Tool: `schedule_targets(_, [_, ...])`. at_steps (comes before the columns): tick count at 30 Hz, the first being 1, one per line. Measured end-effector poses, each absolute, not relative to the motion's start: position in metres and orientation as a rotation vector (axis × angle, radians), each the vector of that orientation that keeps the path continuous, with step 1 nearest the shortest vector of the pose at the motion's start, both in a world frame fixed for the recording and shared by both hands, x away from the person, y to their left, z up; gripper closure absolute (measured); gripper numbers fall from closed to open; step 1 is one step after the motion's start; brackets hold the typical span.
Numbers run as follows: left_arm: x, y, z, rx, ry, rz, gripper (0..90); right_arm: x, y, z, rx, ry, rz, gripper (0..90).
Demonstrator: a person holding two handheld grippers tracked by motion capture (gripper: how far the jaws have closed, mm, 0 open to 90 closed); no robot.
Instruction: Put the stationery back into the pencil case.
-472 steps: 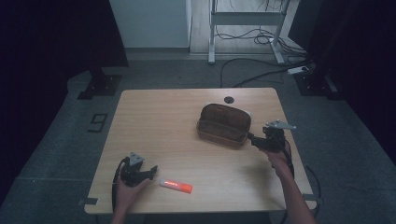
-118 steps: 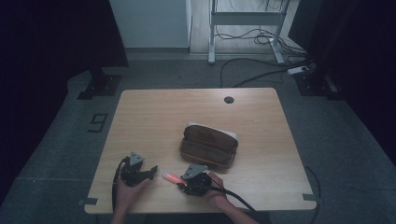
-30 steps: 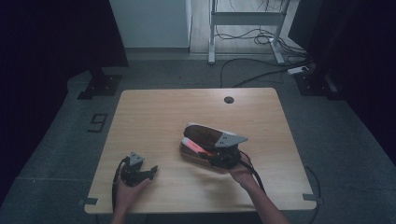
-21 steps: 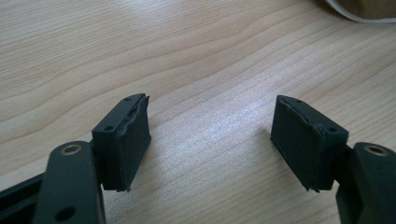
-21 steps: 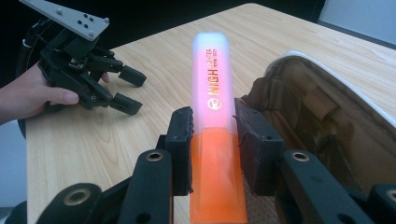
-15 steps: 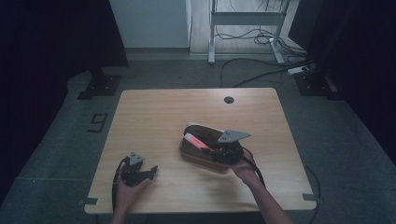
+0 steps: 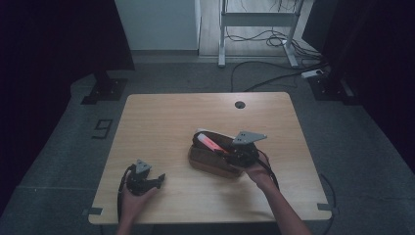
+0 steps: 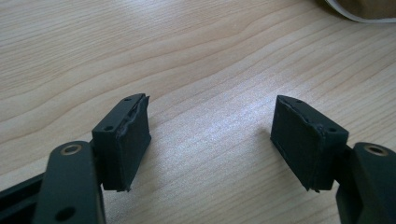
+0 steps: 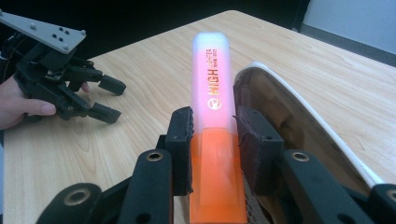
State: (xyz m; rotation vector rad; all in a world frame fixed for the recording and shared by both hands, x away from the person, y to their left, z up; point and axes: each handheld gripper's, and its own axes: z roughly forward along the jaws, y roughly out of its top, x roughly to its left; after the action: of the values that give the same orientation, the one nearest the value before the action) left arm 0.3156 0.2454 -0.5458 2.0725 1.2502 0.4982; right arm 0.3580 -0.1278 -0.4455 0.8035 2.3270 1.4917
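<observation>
Orange highlighter point(image 9: 212, 140), translucent cap, clamped by right tongs point(image 9: 215, 140) over pouch point(image 9: 299, 135); left tongs point(image 8: 210, 140) released.

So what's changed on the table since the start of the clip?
The right gripper crossed from the right edge to the front, took hold of the highlighter and carried it back over the pouch, which now lies open and nearer the middle of the table. The left gripper stayed put, open and empty.

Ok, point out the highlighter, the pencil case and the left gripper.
highlighter point(image 9: 212, 88): right gripper view, translucent cap.
pencil case point(image 7: 208, 162): high view, brown front wall.
left gripper point(image 8: 210, 137): left gripper view, midway between its fingertips.
</observation>
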Motion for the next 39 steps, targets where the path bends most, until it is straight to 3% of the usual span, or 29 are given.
schedule_targets(39, [0.316, 0.245, -0.546, 2.073, 1.251, 0.498, 27.8, 0.387, -0.148, -0.447, 0.87, 2.298, 1.427, 65.7])
